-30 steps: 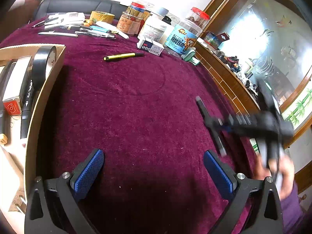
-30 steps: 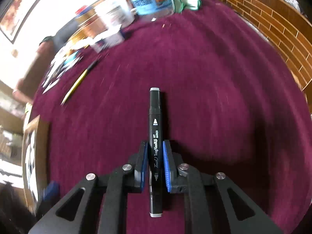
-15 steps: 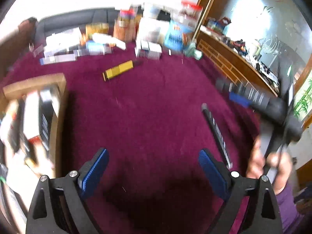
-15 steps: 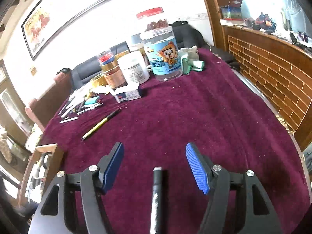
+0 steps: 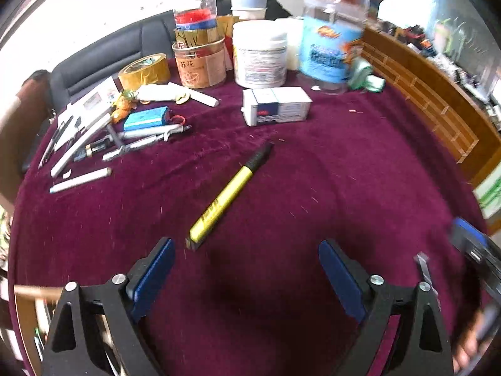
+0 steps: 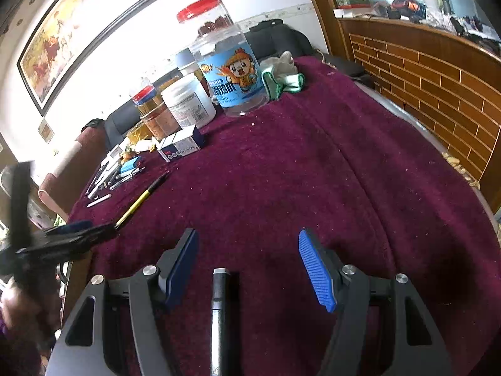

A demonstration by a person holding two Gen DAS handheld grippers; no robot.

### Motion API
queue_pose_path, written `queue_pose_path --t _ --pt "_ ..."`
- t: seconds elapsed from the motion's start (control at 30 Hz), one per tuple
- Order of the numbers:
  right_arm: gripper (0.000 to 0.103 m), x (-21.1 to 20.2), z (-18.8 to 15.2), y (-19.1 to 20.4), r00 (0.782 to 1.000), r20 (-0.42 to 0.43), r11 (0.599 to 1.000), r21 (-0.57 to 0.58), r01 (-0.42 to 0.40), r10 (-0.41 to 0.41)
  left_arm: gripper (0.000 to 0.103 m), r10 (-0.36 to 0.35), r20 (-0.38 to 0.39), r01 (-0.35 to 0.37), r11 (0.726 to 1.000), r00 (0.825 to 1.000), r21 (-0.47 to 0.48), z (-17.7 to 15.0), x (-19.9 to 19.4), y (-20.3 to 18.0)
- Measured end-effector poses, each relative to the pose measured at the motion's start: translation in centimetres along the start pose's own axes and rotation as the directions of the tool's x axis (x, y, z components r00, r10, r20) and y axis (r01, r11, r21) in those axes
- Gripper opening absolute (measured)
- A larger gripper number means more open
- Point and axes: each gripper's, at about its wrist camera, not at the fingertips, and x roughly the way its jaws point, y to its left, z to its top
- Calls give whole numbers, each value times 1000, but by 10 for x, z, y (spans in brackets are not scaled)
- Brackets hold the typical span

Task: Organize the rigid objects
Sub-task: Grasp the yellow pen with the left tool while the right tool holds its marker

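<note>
Your right gripper [image 6: 247, 266] hangs over the near edge of the table [image 6: 313, 172] with its jaws parted; they have sprung apart within the last moment. The black marker [image 6: 219, 307] lies flat on the maroon cloth between the blue pads [image 6: 316, 269], touching neither, its pale cap end pointing away from you. So that grip is released and the marker rests free at the near edge.

Your left gripper [image 5: 247, 269] is also unclenched, pads wide, though the jaws have just been narrowing a little, with nothing between them. Only bare cloth lies under the gap. Just beyond its left pad lies the yellow pen [image 5: 228, 194], slanted, black cap end toward the far right, butt end close to that pad but apart from it. In the right wrist view your left gripper shows blurred at the left edge, with the pen's near end at its tips.

At the near left corner a wooden tray [image 5: 28, 307] edge shows; its contents are too blurred to tell.

Farther on, toward the far left edge, a cluster of pens [image 5: 141, 138] and a blue pack [image 5: 145, 117] lie together. Mid-far sits a white box [image 5: 275, 109]. Along the far edge stand a tape roll [image 5: 144, 72], a brown tub [image 5: 200, 62], a white tub [image 5: 260, 54] and a tall red-lidded jar [image 6: 228, 59], with a crumpled cloth [image 6: 281, 75] just beside the jar.
</note>
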Motion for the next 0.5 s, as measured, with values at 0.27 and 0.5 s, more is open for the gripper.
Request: queue_pose_path --t 0.27,0.5 --pt "65 7 1 -4 1000 -24 1000 1 15 -15 11 -2 -28 1 1000 1000 -31 24 43 2" --pt "65 13 0 -3 998 -35 999 -13 45 -45 7 -21 -39 20 999 999 -34 -12 18 -5"
